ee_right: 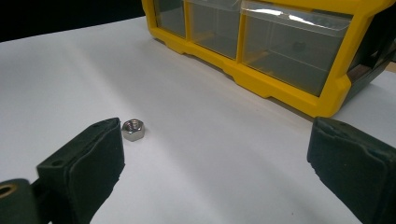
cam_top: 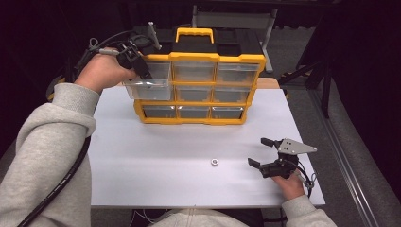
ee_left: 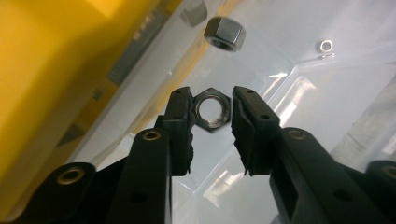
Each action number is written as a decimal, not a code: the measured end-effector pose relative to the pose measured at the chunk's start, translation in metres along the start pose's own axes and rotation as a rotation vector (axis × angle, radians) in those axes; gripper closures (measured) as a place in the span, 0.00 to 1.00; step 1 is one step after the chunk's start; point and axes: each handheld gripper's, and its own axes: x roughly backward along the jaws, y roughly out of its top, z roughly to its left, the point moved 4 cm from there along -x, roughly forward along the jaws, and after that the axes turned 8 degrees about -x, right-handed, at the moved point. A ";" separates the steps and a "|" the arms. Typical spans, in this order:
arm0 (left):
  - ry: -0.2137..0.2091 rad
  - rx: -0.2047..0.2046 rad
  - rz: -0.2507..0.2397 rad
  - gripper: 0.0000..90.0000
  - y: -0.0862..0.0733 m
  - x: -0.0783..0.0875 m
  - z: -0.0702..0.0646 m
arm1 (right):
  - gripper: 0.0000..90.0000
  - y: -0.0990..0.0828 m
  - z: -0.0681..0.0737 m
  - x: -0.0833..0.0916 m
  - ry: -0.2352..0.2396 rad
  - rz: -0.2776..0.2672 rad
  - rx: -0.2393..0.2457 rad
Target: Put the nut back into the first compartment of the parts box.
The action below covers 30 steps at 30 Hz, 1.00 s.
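At the far edge of the desk (cam_top: 142, 156) stands a yellow organizer (cam_top: 198, 80) of clear drawers, and its upper-left drawer (cam_top: 147, 89) is pulled out toward the person. The left tool (cam_top: 142, 71) reaches down into that drawer. From the left gripper view, its jaws stand slightly parted on either side of a hex nut (ee_left: 212, 108); one jaw looks to be touching a flat of the nut, the other just short of it, so the pinch seems not yet made. That nut lies flat on the clear drawer floor, its bore facing up toward the camera; being squat, its axis runs through the hole, upright. A second nut (ee_left: 225, 33) lies farther in, with a small washer (ee_left: 326, 45) off to one side.

The right tool (cam_top: 265, 153) rests low over the near right of the desk, jaws spread wide and holding nothing. One loose nut (cam_top: 214, 162) already lies on the desk just left of it, bore upward.

Judged from this, the picking of nuts out of the drawer is partway: one out, another about to be gripped, more left.
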 end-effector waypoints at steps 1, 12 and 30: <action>0.011 0.002 -0.030 0.71 -0.001 0.007 -0.001 | 0.05 0.000 0.000 0.000 0.001 0.001 -0.001; 0.087 -0.059 -0.145 0.43 0.001 0.052 -0.031 | 0.05 0.000 -0.001 0.000 -0.005 0.001 -0.004; 0.070 -0.303 -0.248 0.18 0.024 0.023 -0.114 | 0.05 0.000 -0.001 0.000 -0.007 -0.002 -0.002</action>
